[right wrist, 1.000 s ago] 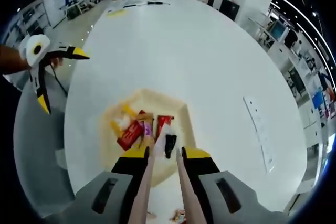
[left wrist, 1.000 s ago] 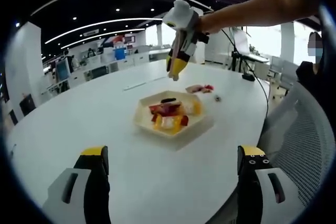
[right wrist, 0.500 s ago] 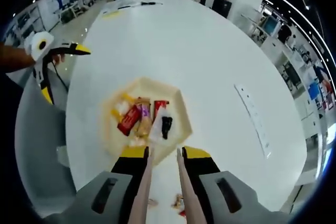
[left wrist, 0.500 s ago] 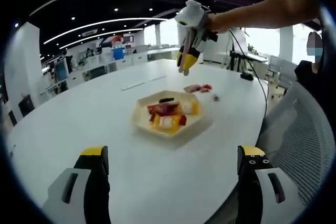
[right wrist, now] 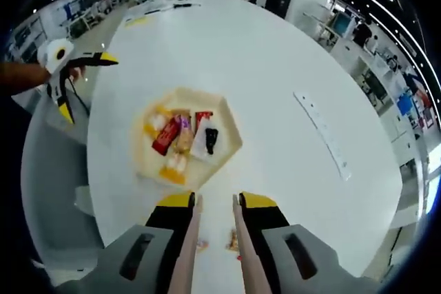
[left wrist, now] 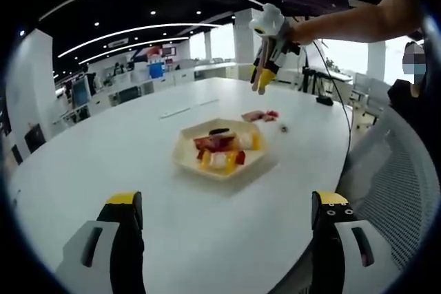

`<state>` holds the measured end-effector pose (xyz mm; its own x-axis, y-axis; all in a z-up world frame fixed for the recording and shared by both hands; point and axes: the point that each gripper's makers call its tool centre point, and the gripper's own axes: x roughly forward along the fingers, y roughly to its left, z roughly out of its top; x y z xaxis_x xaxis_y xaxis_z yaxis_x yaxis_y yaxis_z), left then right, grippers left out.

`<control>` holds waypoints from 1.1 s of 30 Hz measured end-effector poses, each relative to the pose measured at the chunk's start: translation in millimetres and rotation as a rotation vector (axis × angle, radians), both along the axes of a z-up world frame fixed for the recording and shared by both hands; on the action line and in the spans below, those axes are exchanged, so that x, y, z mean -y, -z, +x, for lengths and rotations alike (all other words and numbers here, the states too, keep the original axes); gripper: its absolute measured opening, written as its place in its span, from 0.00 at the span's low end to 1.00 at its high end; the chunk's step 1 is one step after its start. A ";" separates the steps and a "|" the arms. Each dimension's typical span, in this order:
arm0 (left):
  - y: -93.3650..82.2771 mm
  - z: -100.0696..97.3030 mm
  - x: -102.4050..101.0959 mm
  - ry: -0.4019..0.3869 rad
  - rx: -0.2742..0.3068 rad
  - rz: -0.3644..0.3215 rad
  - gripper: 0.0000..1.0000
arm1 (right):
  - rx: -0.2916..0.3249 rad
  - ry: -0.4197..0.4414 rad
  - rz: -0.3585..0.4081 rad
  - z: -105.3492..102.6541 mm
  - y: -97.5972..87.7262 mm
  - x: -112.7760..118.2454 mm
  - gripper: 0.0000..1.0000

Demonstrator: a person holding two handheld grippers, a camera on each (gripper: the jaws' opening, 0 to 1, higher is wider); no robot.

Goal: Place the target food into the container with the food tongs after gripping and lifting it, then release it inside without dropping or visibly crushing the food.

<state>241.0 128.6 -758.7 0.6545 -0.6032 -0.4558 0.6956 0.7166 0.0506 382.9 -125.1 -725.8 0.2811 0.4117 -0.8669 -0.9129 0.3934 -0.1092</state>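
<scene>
A beige hexagonal tray (left wrist: 181, 155) holds several snack pieces, red, yellow, white and black. It lies mid-table, ahead of my left gripper (left wrist: 227, 201), which stands wide open and holds nothing. My right gripper (right wrist: 215, 201) is shut on the food tongs (right wrist: 185, 253); the tong tips stand slightly apart with nothing between them. The tray (right wrist: 227, 111) lies beyond and left of those tips. In the left gripper view the right gripper (left wrist: 265, 77) hangs high over the table, behind and right of the tray. My left gripper (right wrist: 69, 77) also shows at the left of the right gripper view.
Loose snack pieces (left wrist: 260, 115) lie on the white table behind the tray; they show under the tongs (right wrist: 234, 240) too. A long white strip (right wrist: 322, 135) lies at the right. A grey mesh chair (left wrist: 400, 191) stands at the table edge.
My right gripper with the tongs has risen and drawn back from over the tray, past its rim. The food in the tray has not moved, and the left gripper has stayed put.
</scene>
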 end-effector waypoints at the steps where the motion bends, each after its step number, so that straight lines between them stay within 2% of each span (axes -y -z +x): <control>1: 0.8 -0.5 0.6 0.004 -0.002 0.002 0.99 | 0.002 0.000 -0.006 -0.3 0.0 2.7 0.25; 17: 1.7 -1.5 1.5 0.012 -0.002 0.006 0.99 | -0.003 0.020 -0.005 -12.1 -8.1 37.7 0.26; 23: 0.6 -1.8 2.2 0.015 0.000 0.002 0.99 | -0.014 0.037 -0.011 -16.7 -4.2 52.9 0.26; 33: 1.4 -0.9 1.1 0.010 -0.002 0.004 0.99 | 0.007 0.040 0.011 -29.2 -6.9 58.9 0.26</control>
